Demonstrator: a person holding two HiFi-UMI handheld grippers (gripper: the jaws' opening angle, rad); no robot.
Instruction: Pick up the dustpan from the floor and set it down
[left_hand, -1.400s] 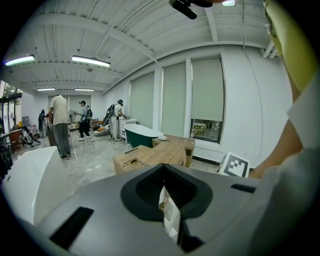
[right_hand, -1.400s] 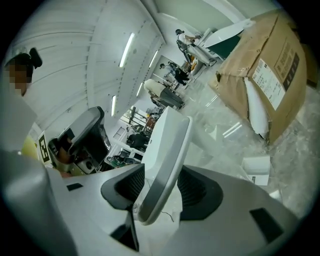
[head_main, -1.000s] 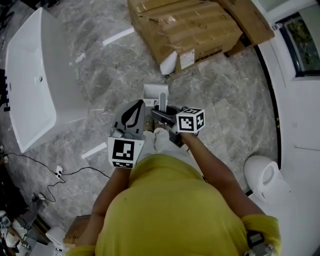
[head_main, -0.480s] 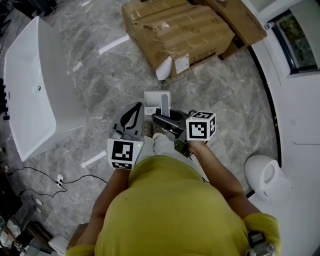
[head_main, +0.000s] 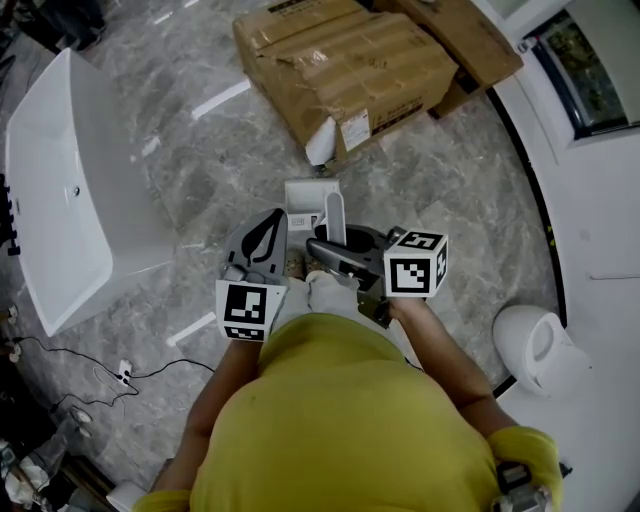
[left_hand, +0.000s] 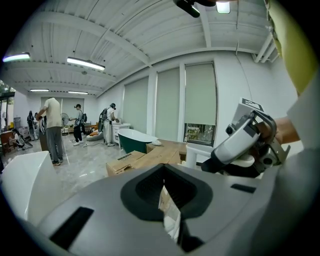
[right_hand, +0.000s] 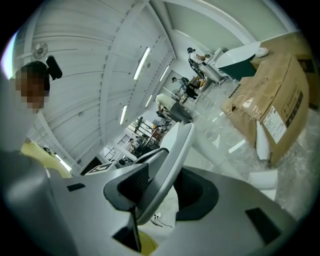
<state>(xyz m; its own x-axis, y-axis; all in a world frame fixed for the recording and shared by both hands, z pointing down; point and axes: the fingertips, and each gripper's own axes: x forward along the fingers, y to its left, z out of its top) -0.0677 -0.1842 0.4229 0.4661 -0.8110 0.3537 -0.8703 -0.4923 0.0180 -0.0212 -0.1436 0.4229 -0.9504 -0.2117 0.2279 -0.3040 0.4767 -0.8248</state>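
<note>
The white dustpan (head_main: 305, 195) is just ahead of my feet over the grey marble floor, its long grey-white handle (head_main: 335, 215) standing up toward me. My right gripper (head_main: 330, 242) is shut on that handle; in the right gripper view the handle (right_hand: 170, 160) runs between the dark pads and lies against them. Its jaws have just been opening slightly, with the handle still between them. My left gripper (head_main: 270, 225) hovers beside it on the left, shut, holding nothing; its closed pads (left_hand: 150, 187) fill the left gripper view.
Large cardboard boxes (head_main: 350, 65) lie on the floor ahead. A white bathtub (head_main: 65, 180) stands at the left, a white toilet (head_main: 535, 350) at the right. A thin cable (head_main: 120, 345) trails at the lower left. Several people (left_hand: 52, 127) stand far off.
My right gripper has risen toward the camera and drifted right, with the dustpan handle between its jaws. The left gripper has stayed in place.
</note>
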